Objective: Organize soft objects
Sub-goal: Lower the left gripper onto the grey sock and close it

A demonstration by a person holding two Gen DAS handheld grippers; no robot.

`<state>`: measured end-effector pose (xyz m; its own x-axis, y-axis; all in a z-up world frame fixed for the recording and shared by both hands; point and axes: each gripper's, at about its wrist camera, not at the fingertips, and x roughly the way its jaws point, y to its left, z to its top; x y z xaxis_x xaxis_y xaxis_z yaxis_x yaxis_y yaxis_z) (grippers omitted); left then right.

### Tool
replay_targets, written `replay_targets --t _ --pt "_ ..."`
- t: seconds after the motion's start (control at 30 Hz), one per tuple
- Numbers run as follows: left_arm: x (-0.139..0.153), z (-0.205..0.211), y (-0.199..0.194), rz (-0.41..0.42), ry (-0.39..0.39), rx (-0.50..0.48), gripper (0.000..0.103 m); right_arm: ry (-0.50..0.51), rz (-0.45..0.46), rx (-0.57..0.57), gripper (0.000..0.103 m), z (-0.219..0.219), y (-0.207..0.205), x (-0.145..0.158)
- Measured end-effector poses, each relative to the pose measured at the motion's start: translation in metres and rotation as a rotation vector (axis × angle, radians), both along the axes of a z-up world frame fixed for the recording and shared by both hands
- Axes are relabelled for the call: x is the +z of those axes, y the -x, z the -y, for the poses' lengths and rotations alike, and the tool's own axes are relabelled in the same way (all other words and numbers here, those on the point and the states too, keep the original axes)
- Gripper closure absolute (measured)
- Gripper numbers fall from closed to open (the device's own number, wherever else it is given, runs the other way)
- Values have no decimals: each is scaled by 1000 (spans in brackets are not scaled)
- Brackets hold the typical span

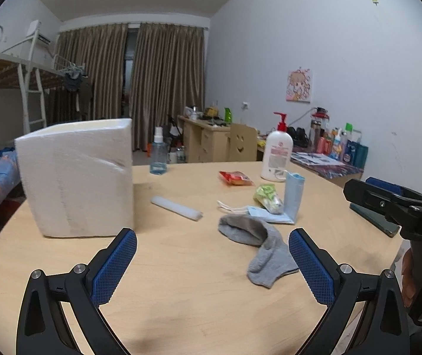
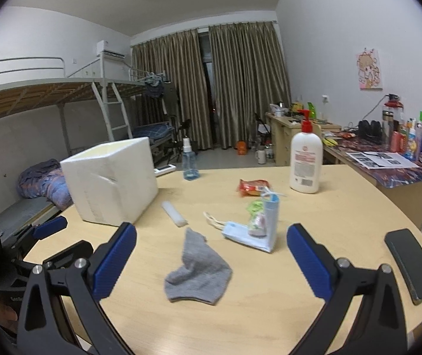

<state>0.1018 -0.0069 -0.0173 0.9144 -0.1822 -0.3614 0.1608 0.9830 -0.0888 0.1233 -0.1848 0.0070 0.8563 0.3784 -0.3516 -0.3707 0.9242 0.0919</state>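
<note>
A grey sock [image 1: 262,248] [image 2: 199,269] lies crumpled on the wooden table [image 1: 181,281] [image 2: 270,310]. Behind it rests a light blue face mask [image 1: 287,204] [image 2: 258,230], partly folded upright, with a small green-and-white packet [image 1: 267,198] [image 2: 256,217] against it. A white foam box [image 1: 78,177] [image 2: 113,183] stands at the left. My left gripper [image 1: 212,261] is open and holds nothing, the sock just inside its right finger. My right gripper [image 2: 211,261] is open too, the sock lying between its fingers on the table. In the left wrist view the right gripper [image 1: 400,204] shows at the right edge.
A white tube [image 1: 177,208] [image 2: 174,213] lies near the box. A red snack packet [image 1: 234,177] [image 2: 252,186], a white pump bottle [image 1: 276,155] [image 2: 305,159] and a clear spray bottle [image 1: 158,153] [image 2: 189,162] stand farther back. A dark phone [image 2: 412,263] [image 1: 373,216] lies at the right.
</note>
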Motion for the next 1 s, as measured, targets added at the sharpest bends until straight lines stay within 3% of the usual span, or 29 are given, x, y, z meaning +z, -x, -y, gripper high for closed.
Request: replay_targets --t 0.43,0.83,1.0 --pt "-20 41 -34 -90 -25 -97 0 32 -53 -43 0 27 -17 -16" --pt "-30 77 -67 -193 -81 -130 1 23 -115 -56 0 51 -38 -27" --pt "-40 82 -85 -270 -81 -131 11 26 -138 -49 0 57 -49 -30"
